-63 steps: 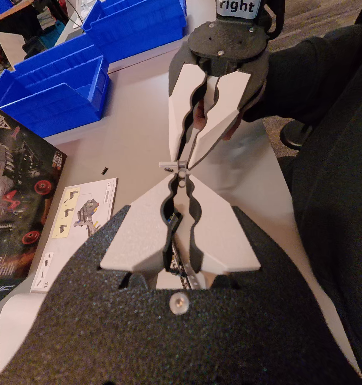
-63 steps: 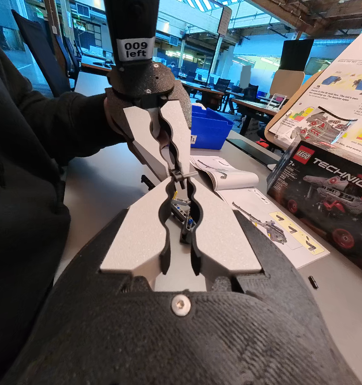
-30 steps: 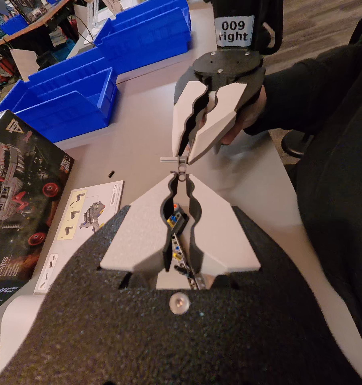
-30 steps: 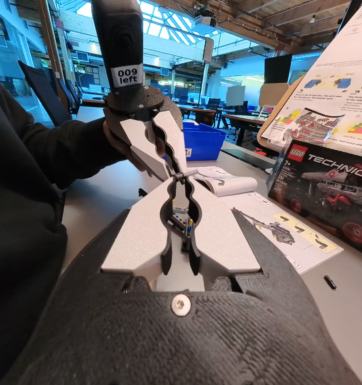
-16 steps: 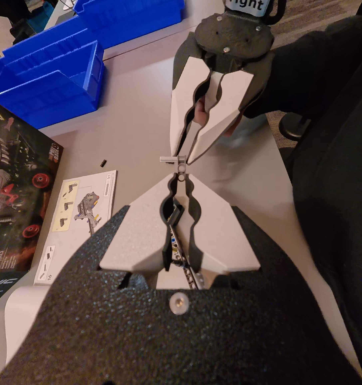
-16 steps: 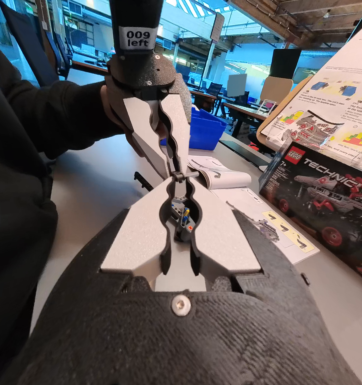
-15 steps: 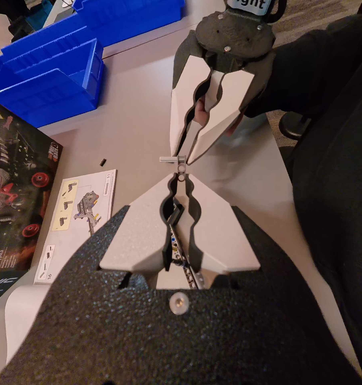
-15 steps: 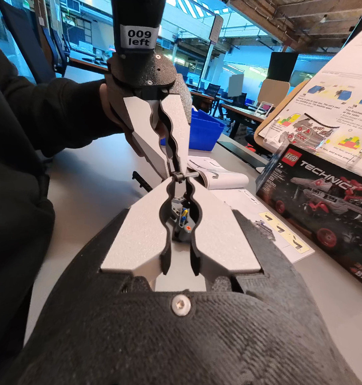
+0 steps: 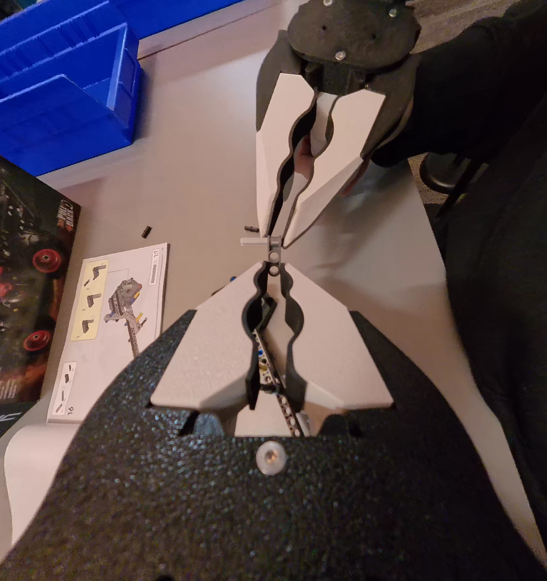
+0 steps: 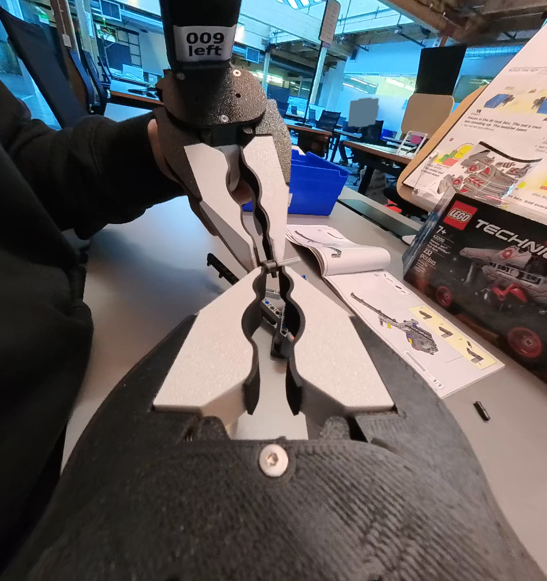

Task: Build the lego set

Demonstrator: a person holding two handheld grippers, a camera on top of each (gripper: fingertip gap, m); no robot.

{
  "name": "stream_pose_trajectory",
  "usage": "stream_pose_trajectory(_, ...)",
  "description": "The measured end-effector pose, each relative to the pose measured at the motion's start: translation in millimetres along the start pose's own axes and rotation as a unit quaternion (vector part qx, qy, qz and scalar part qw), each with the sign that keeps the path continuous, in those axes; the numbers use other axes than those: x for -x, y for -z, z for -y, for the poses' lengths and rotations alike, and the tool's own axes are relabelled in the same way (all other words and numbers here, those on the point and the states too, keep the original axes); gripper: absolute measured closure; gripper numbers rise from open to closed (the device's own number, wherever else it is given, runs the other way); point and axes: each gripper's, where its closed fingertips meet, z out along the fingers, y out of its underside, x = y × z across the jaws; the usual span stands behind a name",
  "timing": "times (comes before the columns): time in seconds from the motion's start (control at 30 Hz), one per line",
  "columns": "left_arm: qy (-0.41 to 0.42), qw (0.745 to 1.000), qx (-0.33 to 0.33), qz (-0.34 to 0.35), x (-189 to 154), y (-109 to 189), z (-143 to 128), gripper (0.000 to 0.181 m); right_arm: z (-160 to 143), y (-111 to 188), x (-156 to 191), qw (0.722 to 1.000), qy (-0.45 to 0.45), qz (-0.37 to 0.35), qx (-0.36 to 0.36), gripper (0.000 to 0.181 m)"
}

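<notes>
The lego piece [image 9: 273, 251] — a small grey connector with a pale pin sticking out to one side — hangs in the air above the counter [image 9: 184, 157], pinched from both ends. The left gripper [image 9: 274, 271] has its fingers closed down on the lower end of the piece, and the right gripper [image 9: 275, 240], pointing back toward it, has its tips closed on the upper end where the pin passes through. In the right wrist view the same piece [image 10: 272, 265] sits between the right gripper [image 10: 270, 273] and the left gripper [image 10: 267, 257], tip to tip.

Below the closed fingers, a partly built assembly [image 10: 280, 330] of grey and black beams lies on the counter, seen through the gap. An open instruction booklet [image 9: 114, 314] lies just beside the boxed set [image 9: 17, 298], with blue bins [image 9: 61, 94] farther back. Two short black pins [image 9: 145, 231] lie loose on the counter near the booklet. A dark sleeve [image 10: 92, 163] leads to the hand holding the left gripper.
</notes>
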Motion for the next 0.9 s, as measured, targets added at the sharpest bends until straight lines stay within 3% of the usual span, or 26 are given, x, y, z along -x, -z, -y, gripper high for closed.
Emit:
stream_pose_trajectory(0.03, -0.003, 1.0, -0.006, 0.004, 0.9, -0.1, 1.2, 0.177, -0.6, -0.3, 0.4, 1.0, 0.003, -0.002, -0.001, 0.175)
stream_pose_trajectory(0.23, 0.023, 0.998, -0.066, 0.003, 3.7, 7.3, 19.3, 0.167, -0.4, 11.0, -2.3, 1.0, 0.014, -0.005, -0.012, 0.175)
stream_pose_trajectory(0.33, 0.032, 0.994, -0.097, 0.047, 29.6, 29.5, 27.7, 0.166, 2.4, 27.0, -11.9, 1.0, 0.007, -0.005, -0.02, 0.175)
stream_pose_trajectory(0.43, 0.061, 0.994, -0.049, 0.074, 68.5, 42.4, 1.2, 0.168, -6.2, 46.8, -23.8, 0.999, -0.032, 0.004, -0.016, 0.175)
stream_pose_trajectory(0.57, 0.032, 0.998, 0.058, -0.018, 91.8, 8.1, -52.3, 0.169, -17.4, 55.7, -39.9, 0.998, -0.051, -0.024, -0.001, 0.175)
stream_pose_trajectory(0.77, -0.08, 0.972, 0.094, -0.2, 77.8, -43.5, -70.9, 0.161, -25.0, 45.0, -28.8, 0.998, -0.045, 0.009, 0.034, 0.175)
stream_pose_trajectory(0.9, -0.034, 0.955, 0.117, -0.269, 73.1, -53.9, -79.0, 0.158, -26.6, 43.8, -27.5, 0.998, -0.05, 0.015, 0.045, 0.175)
